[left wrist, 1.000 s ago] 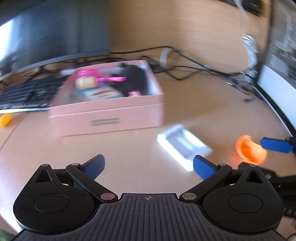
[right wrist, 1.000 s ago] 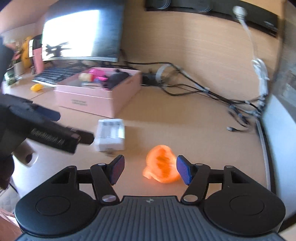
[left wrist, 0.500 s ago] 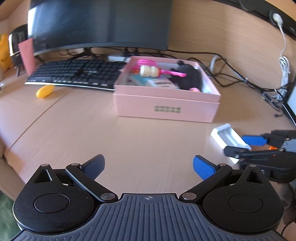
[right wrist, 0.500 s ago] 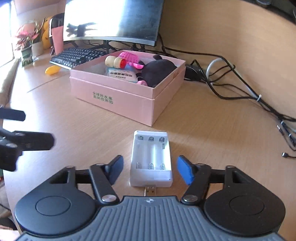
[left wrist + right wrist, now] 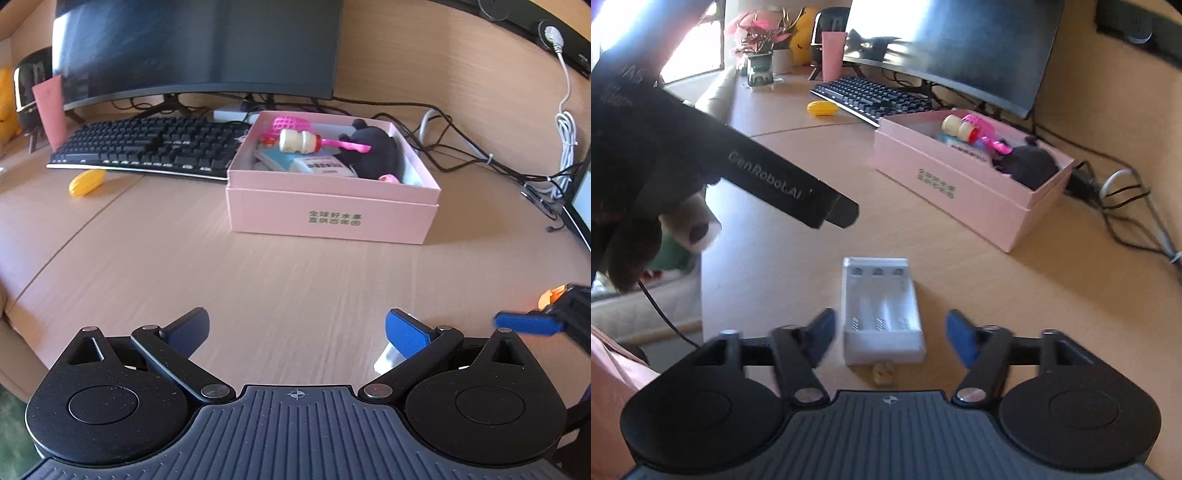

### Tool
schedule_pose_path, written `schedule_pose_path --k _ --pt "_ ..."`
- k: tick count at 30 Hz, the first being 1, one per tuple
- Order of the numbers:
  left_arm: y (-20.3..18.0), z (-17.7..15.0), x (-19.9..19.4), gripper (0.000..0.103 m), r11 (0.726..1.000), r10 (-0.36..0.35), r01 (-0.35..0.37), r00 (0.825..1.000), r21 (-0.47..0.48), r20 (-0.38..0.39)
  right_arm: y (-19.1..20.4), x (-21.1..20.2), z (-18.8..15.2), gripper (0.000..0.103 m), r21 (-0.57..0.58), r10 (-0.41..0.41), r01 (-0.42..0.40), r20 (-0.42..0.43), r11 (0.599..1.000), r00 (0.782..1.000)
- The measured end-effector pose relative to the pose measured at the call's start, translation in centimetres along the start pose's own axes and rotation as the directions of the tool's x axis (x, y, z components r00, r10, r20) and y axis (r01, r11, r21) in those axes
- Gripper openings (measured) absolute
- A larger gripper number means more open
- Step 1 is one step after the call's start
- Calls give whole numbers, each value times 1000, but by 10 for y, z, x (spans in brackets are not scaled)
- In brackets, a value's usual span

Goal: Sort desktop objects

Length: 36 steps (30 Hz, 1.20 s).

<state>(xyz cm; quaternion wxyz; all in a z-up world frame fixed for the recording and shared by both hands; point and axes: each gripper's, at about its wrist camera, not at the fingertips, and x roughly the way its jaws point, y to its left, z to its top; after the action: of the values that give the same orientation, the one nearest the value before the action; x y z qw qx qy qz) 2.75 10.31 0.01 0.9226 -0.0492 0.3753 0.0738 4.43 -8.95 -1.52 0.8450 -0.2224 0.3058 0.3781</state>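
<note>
The right gripper (image 5: 890, 338) has its jaws opening, and the white battery charger (image 5: 881, 308) lies flat on the tabletop (image 5: 997, 280) between them, its near end level with the blue pads, neither pad pressing it. The left gripper (image 5: 297, 328) stands wide open with nothing between its jaws; a white corner of the charger shows just behind its right pad. Beyond the charger sits the pink box (image 5: 964, 181), open-topped, holding a black plush toy (image 5: 1028, 166) and a pink toy (image 5: 980, 133). Green Chinese characters are printed on the box front. The left gripper's body, seen left of the charger, reads "GenRobot.AI".
</note>
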Motion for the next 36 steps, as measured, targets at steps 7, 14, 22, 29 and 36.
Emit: schedule_pose_path --k 7,14,22,29,36 --pt "-8 -6 -1 103 1000 -27 27 1000 6 -7 -41 -21 -18 81 160 -222 227 -46 961 974" --pt "-41 -14 2 103 990 -105 110 993 91 -58 -51 -66 -50 100 396 -318 286 17 873 948" --pt "-83 -35 3 103 947 -125 144 989 287 -82 -58 -78 -71 103 483 -382 338 -7 808 924" --pt "-62 -26 8 103 970 58 -45 997 240 -46 -61 -63 -69 103 434 -397 377 -48 818 916" --pt "-40 -23 -2 103 983 39 -28 998 180 -56 -74 -44 -58 98 411 -379 357 -30 839 925"
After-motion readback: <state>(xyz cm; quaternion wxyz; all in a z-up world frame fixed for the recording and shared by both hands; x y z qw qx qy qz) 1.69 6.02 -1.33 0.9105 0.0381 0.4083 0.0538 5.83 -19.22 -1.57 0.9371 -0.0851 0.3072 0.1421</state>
